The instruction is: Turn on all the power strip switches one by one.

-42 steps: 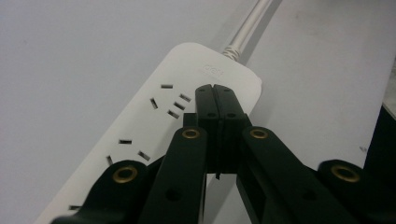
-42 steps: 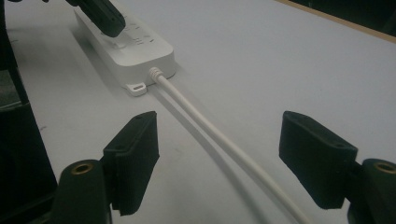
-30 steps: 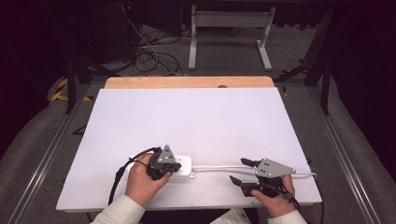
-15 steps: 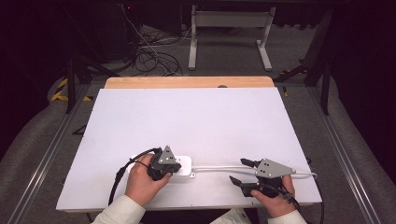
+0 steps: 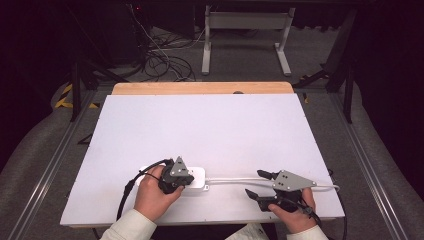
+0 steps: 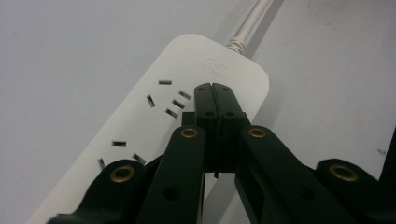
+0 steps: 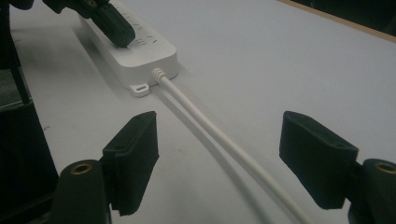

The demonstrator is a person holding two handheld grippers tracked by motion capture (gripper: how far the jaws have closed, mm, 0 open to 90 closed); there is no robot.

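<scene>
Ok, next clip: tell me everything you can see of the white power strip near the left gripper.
The power strip is a flat, white, rounded-corner block of smooth plastic, lying flat near the table's front edge. Its top shows groups of socket slots and a faint embossed logo near the cord end. A small mounting tab sticks out beside the white cord, which leaves through a ribbed collar and runs between the right gripper's open jaws. The left gripper, jaws shut, presses its tips on the strip's top.

Nothing has visibly moved in the last second. My left hand-held gripper [image 5: 187,181] presses its closed tips on the power strip [image 5: 196,176] as before, and my right hand-held gripper [image 5: 259,184] keeps its jaws spread either side of the cord [image 5: 235,180].
</scene>
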